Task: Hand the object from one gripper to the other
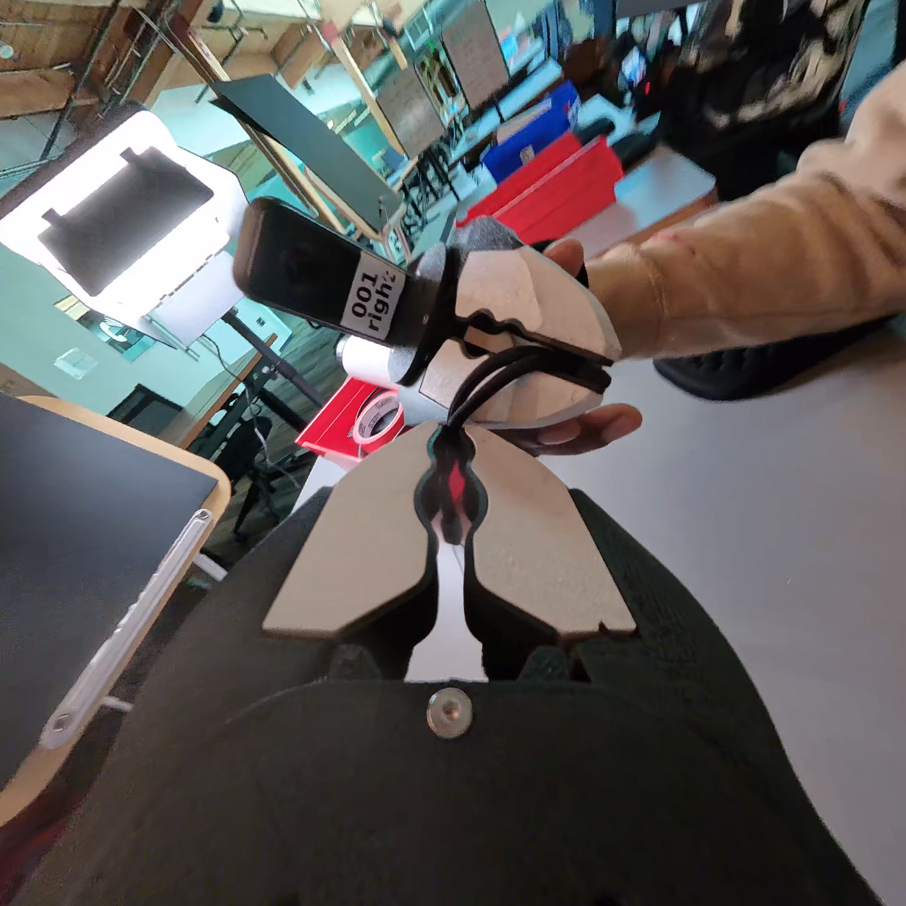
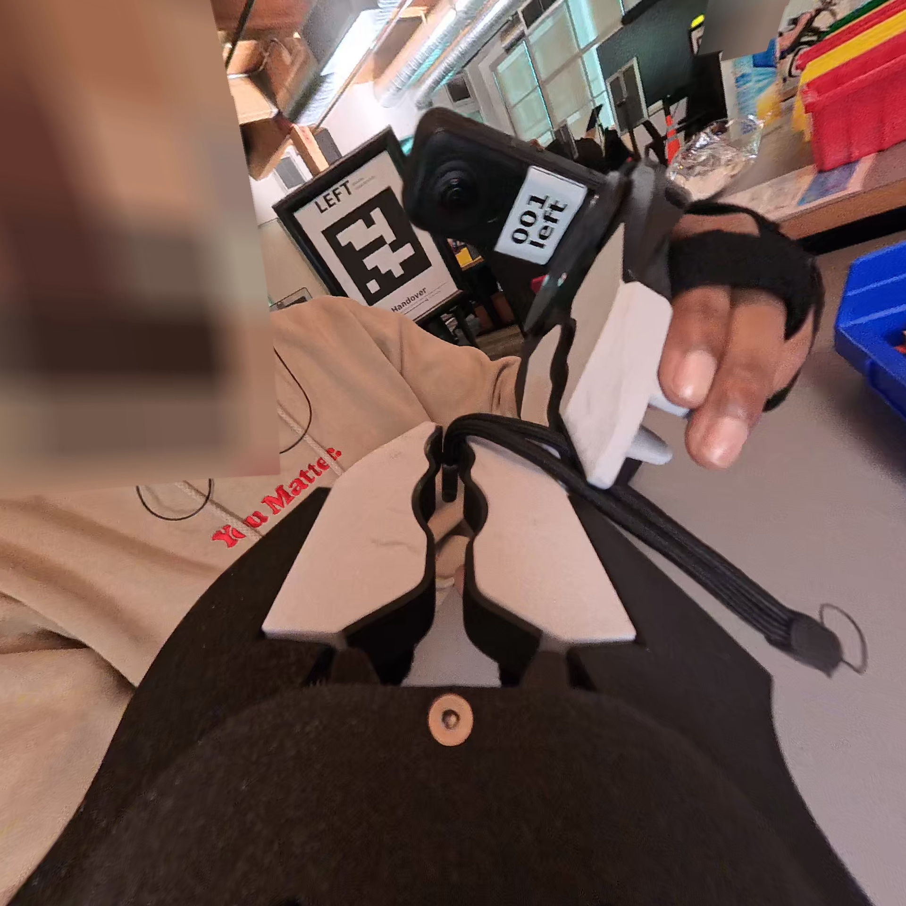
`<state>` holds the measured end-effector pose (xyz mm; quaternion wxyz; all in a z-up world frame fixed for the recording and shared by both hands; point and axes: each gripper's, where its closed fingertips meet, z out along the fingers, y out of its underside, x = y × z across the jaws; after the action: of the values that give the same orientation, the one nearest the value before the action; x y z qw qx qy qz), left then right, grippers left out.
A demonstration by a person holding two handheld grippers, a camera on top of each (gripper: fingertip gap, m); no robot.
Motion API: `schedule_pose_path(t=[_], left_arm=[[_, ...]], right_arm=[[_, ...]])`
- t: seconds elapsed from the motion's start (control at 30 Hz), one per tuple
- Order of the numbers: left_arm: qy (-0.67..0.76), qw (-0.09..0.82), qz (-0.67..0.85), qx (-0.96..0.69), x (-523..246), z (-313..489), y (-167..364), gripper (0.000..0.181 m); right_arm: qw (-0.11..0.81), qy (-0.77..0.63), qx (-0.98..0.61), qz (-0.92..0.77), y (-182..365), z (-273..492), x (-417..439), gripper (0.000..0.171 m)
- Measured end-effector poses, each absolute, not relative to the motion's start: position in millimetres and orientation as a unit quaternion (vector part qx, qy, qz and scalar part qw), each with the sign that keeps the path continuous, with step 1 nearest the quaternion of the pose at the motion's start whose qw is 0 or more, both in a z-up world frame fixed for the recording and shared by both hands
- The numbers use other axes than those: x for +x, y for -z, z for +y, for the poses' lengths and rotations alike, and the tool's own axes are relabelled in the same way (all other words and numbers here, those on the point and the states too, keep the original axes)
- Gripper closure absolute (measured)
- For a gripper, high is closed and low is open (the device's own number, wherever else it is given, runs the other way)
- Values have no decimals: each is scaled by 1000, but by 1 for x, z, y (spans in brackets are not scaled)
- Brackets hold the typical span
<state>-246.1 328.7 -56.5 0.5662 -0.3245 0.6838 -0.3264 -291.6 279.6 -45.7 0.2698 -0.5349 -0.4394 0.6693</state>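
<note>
Two grippers on one bundle of black cords [image 2: 613,510] right now, both mid-air over the grey table [image 1: 735,564]. My left gripper [image 1: 448,441] is clenched on the bundle w/ its tips nearly touching; strands run down the slot btwn its fingers [image 1: 519,529]. My right gripper [image 2: 453,451] pinches the same bundle at its tips, jaws all but closed. In the right wrist view the cords leave my tips toward 4 o'clock, pass under the left gripper's white body and end in a black cap [image 2: 809,642] w/ a thin wire ring, hanging free above the table. In the left wrist view the right gripper [image 1: 605,370] sits at 1 o'clock from my tips, tilted, cords fanning from its closed jaws down to my tips. Its camera block [image 1: 314,274] sticks out toward 10 o'clock. My beige sleeve [image 1: 760,274] enters from 2 o'clock. Red bin [image 1: 338,421] w/ a tape roll [image 1: 377,421] at 11 o'clock, just beyond the tips. Blue bin [image 2: 877,323] at 3 o'clock in the right wrist view. Framed marker sign [image 2: 363,235] stands behind at 11 o'clock.
</note>
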Motion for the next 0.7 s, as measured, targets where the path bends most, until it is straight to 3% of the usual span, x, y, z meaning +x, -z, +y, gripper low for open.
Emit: schedule_pose_path(t=[0.13, 0.27, 0.43, 0.53, 0.63, 0.7], left_arm=[[411, 562, 616, -370, -252, 345, 36, 178], [478, 513, 556, -447, -261, 366, 26, 178], [587, 361, 495, -529, -257, 365, 34, 178], [605, 289, 499, -548, -250, 356, 51, 178], [599, 255, 516, -557, -242, 346, 67, 178], [599, 241, 527, -552, -238, 339, 72, 178]], right_arm=[[312, -671, -541, -400, 32, 295, -285, 164], [416, -596, -576, -375, 23, 322, -263, 143], [629, -278, -580, -436, 23, 356, -234, 128], [654, -166, -545, -498, 24, 349, -246, 123], [658, -117, -516, -536, 27, 340, -264, 128], [666, -124, -502, -538, 23, 335, -268, 143]])
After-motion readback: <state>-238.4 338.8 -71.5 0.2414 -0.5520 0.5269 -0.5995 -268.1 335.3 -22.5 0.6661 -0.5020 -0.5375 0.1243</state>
